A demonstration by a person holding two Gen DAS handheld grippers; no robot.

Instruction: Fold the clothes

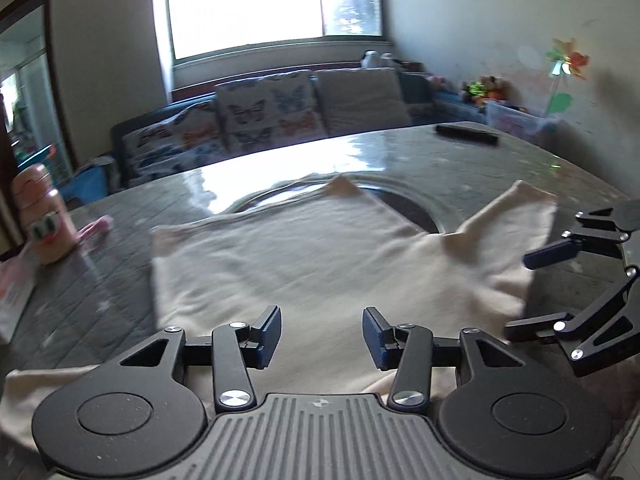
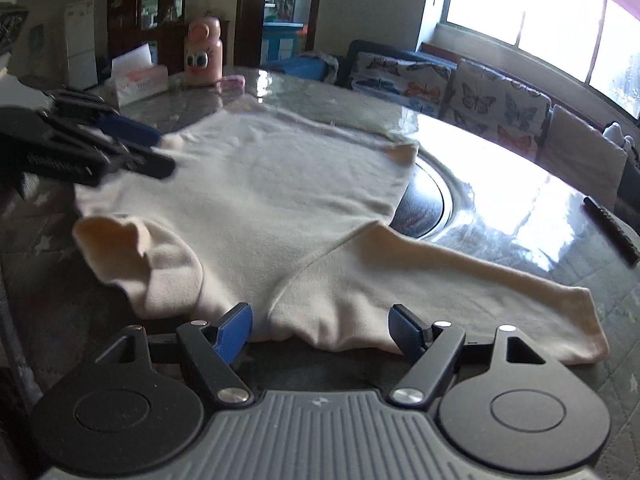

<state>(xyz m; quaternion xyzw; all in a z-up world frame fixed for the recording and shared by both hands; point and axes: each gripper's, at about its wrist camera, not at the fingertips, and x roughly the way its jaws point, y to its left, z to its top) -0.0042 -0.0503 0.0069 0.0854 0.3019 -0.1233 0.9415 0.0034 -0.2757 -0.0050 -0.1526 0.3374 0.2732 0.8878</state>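
Note:
A cream long-sleeved top point(image 1: 304, 264) lies spread flat on the table, its body point(image 2: 256, 184) reaching toward the round inset. One sleeve point(image 2: 460, 284) stretches out to the right, and the other sleeve point(image 2: 152, 264) is bunched at the left. My left gripper point(image 1: 322, 336) hovers open over the near edge of the top, nothing between its fingers. My right gripper point(image 2: 322, 330) is open at the shoulder edge by the right sleeve; it also shows at the right point(image 1: 528, 292) in the left wrist view. The left gripper point(image 2: 156, 148) appears at the left edge in the right wrist view.
The grey patterned table point(image 1: 500, 168) has a dark round inset point(image 2: 424, 204). A pink cartoon bottle point(image 2: 204, 52) and a tissue box point(image 2: 136, 78) stand at the far left. A dark remote point(image 1: 466, 133) lies at the far right. A sofa with butterfly cushions point(image 1: 264, 116) runs behind.

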